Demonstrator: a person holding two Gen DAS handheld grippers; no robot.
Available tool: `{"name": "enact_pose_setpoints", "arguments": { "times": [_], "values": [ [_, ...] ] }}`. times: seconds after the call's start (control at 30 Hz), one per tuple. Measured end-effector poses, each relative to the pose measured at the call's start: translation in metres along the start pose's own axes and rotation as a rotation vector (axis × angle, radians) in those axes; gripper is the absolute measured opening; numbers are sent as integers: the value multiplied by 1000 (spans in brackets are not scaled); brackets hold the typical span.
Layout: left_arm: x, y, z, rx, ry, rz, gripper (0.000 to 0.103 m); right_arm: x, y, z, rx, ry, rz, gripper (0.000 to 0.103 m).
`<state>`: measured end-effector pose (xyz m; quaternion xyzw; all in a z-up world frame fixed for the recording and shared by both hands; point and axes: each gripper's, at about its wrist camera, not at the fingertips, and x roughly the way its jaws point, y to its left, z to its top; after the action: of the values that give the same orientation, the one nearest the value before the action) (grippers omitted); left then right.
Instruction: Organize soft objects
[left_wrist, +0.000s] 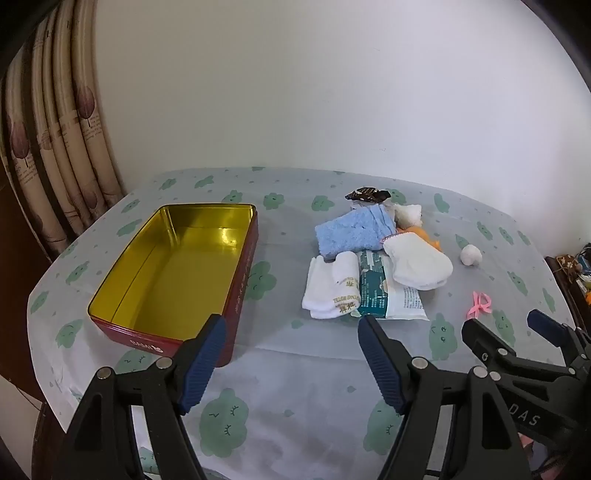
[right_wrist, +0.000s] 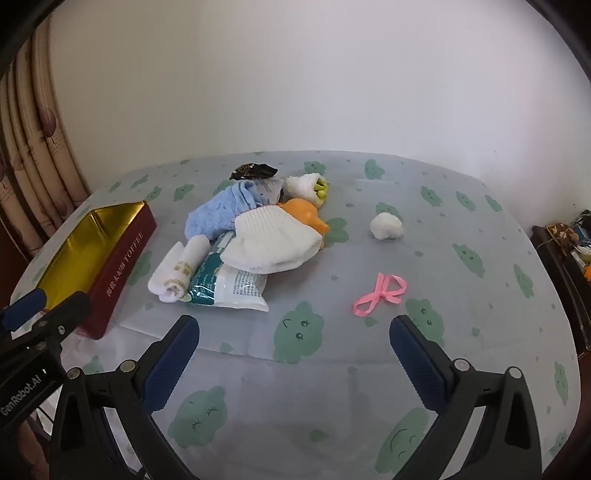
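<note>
At the bottom of the left wrist view the left hand-held gripper (left_wrist: 291, 325) hangs over the bench (left_wrist: 295, 369) with its blue-padded fingers spread wide and nothing between them; the right hand-held gripper (right_wrist: 295, 326), low in its own view, is spread just as wide and also holds nothing. Just past the left one's left finger, in the left middle of the frame, sits the open red tin (left_wrist: 177, 273), gold inside and with nothing in it. Right of centre lies the pile of soft things: a rolled white towel (left_wrist: 332, 291) touching a plastic packet (left_wrist: 384, 291), a white sock (left_wrist: 417, 266) lying partly over the packet, a blue cloth (left_wrist: 354, 230) behind them, and an orange piece (right_wrist: 303, 212) under the sock. Apart from the pile, toward the right, lie a pink ribbon (right_wrist: 380, 293) and, farther back, a white ball (right_wrist: 387, 226). A dark wrapper (left_wrist: 367, 194) lies at the pile's far edge. A curtain (left_wrist: 55, 147) hangs at the upper left.
</note>
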<state>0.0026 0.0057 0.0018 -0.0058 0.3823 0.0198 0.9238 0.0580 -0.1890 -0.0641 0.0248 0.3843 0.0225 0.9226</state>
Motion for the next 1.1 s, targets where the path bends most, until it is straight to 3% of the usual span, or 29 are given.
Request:
{"name": "enact_pose_setpoints", "arguments": {
  "times": [1.1],
  "values": [
    [13,5,-9,-5,22,-3,76,8,-6,0,18,49,27,103]
  ]
}}
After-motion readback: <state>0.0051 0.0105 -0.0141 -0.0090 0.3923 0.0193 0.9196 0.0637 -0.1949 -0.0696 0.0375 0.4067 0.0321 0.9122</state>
